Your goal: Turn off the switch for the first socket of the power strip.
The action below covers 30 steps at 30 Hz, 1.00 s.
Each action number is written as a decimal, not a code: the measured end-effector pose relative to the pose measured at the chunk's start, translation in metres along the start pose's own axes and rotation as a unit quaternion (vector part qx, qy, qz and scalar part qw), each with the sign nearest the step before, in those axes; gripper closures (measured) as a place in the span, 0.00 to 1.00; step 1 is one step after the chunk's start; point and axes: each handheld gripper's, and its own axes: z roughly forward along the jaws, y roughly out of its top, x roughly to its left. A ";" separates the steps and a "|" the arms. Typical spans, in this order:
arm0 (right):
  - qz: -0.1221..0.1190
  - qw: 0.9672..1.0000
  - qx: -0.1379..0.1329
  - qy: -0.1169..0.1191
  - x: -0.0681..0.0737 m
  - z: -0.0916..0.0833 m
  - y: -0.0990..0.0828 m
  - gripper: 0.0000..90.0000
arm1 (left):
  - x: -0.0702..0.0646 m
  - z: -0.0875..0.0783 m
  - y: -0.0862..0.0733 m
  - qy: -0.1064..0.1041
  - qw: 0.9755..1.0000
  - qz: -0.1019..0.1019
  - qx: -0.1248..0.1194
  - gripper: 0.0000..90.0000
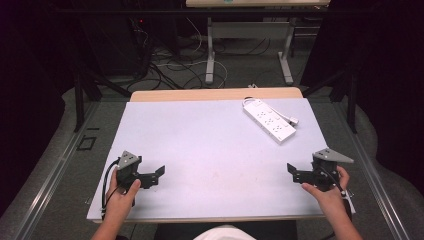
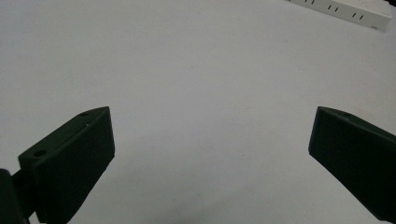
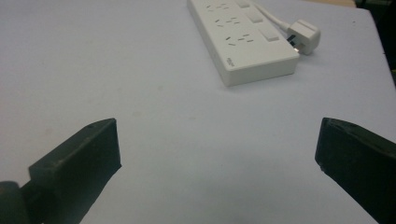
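A white power strip (image 1: pixel 268 120) lies at the back right of the pale sheet (image 1: pixel 210 150) that covers the table, its cord coiled behind it and its white plug (image 1: pixel 293 120) resting beside it. In the right gripper view the strip (image 3: pixel 240 37) and plug (image 3: pixel 303 33) lie ahead of the jaws. The strip's end (image 2: pixel 345 10) reaches the top right corner of the left gripper view. My left gripper (image 1: pixel 159 175) is held near the front left, open and empty. My right gripper (image 1: pixel 292 171) is near the front right, open and empty, well short of the strip.
The table's wooden back edge (image 1: pixel 215 94) shows beyond the sheet. Behind it stand the metal legs of another desk (image 1: pixel 210 55) among floor cables (image 1: pixel 170 70). Dark curtains hang at both sides. A person's hands (image 1: pixel 120 197) hold the grippers at the front edge.
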 end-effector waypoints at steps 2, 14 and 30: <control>0.007 1.000 -0.002 -0.001 0.000 -0.001 -0.002 0.00 | -0.001 0.000 -0.001 0.007 1.000 0.013 0.000 0.00; -0.006 1.000 0.001 0.005 0.001 0.014 -0.005 0.04 | 0.002 -0.007 -0.005 0.019 1.000 0.004 -0.003 0.01; -0.032 0.999 -0.017 0.031 0.015 0.021 0.015 0.17 | 0.001 -0.013 -0.008 0.028 1.000 0.006 -0.006 0.01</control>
